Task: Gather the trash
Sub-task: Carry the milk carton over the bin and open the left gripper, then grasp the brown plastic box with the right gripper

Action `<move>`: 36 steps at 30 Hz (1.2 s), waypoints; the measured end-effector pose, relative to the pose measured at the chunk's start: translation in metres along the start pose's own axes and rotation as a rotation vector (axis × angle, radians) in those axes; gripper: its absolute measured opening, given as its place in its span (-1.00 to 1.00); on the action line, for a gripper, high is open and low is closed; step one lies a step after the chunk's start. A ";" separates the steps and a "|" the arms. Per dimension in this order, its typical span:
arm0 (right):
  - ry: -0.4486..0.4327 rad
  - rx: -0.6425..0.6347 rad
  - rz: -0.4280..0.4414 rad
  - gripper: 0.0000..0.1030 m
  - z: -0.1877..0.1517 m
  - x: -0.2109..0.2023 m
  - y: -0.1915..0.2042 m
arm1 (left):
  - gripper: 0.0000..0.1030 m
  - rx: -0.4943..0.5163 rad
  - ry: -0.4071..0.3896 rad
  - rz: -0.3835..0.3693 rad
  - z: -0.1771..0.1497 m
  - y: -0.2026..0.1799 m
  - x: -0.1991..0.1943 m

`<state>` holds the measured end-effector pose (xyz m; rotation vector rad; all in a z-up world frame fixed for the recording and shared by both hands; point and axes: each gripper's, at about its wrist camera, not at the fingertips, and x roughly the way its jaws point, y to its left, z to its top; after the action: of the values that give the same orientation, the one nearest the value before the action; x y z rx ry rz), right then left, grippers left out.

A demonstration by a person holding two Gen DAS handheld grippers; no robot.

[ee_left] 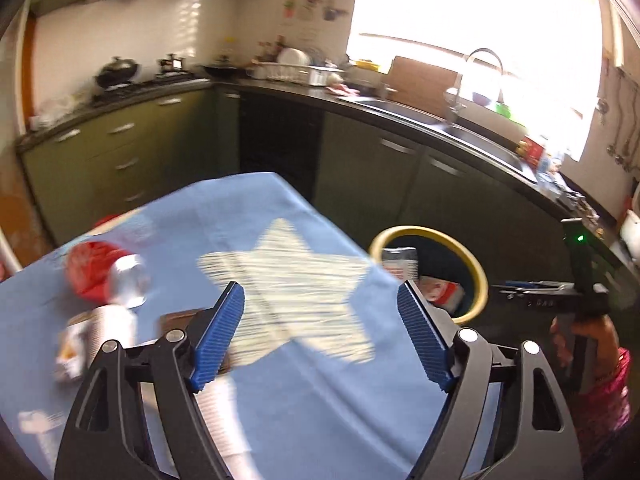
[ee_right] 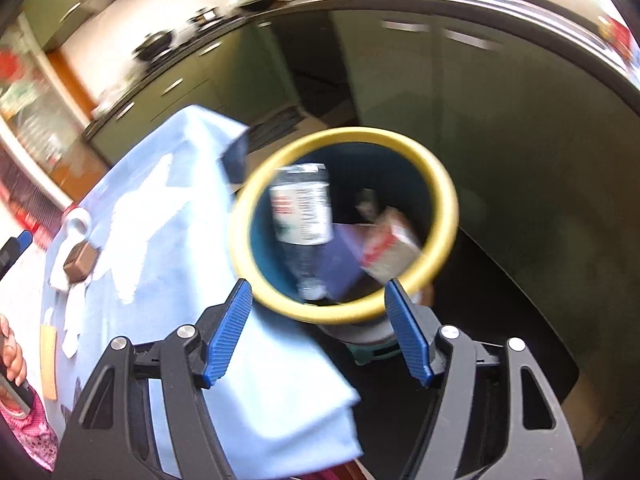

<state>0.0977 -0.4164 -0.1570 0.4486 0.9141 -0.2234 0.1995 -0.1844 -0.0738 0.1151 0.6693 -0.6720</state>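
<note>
My left gripper point(ee_left: 320, 292) is open with nothing between its blue pads, above a table under a blue cloth point(ee_left: 320, 400) with a white star. A crushed red and silver can point(ee_left: 104, 276) lies at the table's left, with a blurred white and brown wrapper point(ee_left: 96, 340) just in front of it. My right gripper point(ee_right: 319, 286) is open and empty, over the near rim of a yellow-rimmed bin point(ee_right: 444, 196) off the table's right edge. In the bin lie a plastic bottle point(ee_right: 304, 216), a red and white carton point(ee_right: 392, 248) and a purple sheet point(ee_right: 344, 264).
A brown block point(ee_right: 80, 260) and white paper scraps point(ee_right: 72, 304) lie on the cloth's left side. Green cabinets point(ee_left: 120, 152) and a dark counter with a sink point(ee_left: 440, 120) ring the table. A person's hand point(ee_left: 580, 340) holds the right gripper's handle near the bin point(ee_left: 476, 272).
</note>
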 end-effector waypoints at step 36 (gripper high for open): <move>0.113 -0.358 0.208 0.57 -0.001 0.116 0.330 | 0.74 -0.217 -0.069 0.279 -0.067 0.140 -0.082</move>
<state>0.2884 -0.1235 -0.1591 0.2226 0.9869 0.1562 0.2008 -0.0099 -0.0923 -0.0160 0.6415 -0.3310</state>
